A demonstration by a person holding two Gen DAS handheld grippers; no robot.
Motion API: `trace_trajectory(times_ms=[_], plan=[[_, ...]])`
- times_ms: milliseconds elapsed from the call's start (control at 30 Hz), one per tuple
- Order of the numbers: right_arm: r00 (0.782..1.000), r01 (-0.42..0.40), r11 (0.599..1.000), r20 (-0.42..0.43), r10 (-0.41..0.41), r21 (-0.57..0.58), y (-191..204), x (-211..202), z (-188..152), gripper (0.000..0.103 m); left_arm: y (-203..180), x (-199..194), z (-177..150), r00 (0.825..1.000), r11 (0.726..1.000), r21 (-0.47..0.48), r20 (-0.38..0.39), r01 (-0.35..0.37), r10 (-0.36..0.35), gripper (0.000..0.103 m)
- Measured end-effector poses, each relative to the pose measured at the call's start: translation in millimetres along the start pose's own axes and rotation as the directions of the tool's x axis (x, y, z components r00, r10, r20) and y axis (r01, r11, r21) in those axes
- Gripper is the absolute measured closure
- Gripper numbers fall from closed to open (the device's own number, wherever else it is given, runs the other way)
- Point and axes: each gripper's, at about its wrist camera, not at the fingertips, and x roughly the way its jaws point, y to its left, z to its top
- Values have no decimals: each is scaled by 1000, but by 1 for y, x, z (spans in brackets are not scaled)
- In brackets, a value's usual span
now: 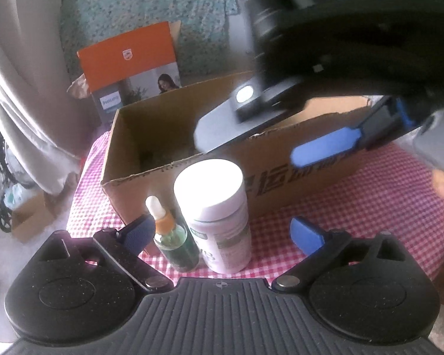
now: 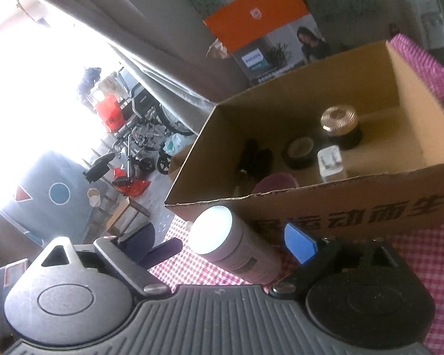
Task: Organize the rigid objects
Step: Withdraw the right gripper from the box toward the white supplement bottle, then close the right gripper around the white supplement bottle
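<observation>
L gripper: jaws wide apart, nothing gripped. Two items stand upright between the blue pads w/o contact: white-capped pill bottle and, just beside it on its left, small green dropper bottle w/ orange collar. Both on the red-check tablecloth, just in front of the box.

R gripper: jaws also wide apart, empty. The same pill bottle sits between its pads, seen tilted from this angle; no pad appears to press it. In the left view this gripper hangs above the box's near wall, one blue pad showing.

Cardboard box: open top, printed characters on near wall, on the cloth. Contents so far:
- dark jar w/ gold ribbed lid, far side
- small round black tin
- white plug adapter
- dark oblong item, too blurred to ID
- pinkish round thing by near wall, partly hidden

Beyond box: orange-and-grey product carton standing upright; curtain, bright window light, wheeled clutter on floor.

Progress (judgement): well along; several rigid items already boxed. Left on the cloth as far as visible: pill bottle + dropper bottle. Both grippers are at the pair, so the next step is probably a pick of one or each, then into the box.
</observation>
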Motion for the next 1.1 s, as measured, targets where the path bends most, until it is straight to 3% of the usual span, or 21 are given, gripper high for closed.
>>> trace_trajectory(times_ms=[133, 233, 400, 467, 667, 833, 1100], plan=[[1000, -7, 1000, -23, 8, 30, -6, 12, 0, 15, 2, 3, 1, 1000, 1000, -14, 6, 6, -6, 10], [999, -10, 998, -37, 12, 54, -11, 19, 1, 24, 4, 5, 1, 1000, 1000, -24, -2, 6, -6, 22], [998, -20, 997, -52, 24, 74, -16, 25, 1, 38, 4, 6, 1, 1000, 999, -29, 1, 28, -28, 27], [998, -24, 997, -58, 29, 80, -17, 27, 1, 40, 3, 8, 2, 999, 999, -32, -9, 33, -34, 34], [996, -31, 996, -75, 37, 81, -15, 32, 0, 49, 3, 8, 1, 999, 998, -48, -8, 42, -43, 42], [996, -28, 996, -78, 35, 85, -13, 33, -2, 51, 7, 7, 1, 999, 996, -81, -5, 41, -41, 50], [997, -14, 996, -72, 20, 91, -15, 27, -2, 51, 3, 6, 4, 998, 991, -117, -8, 57, -58, 52]])
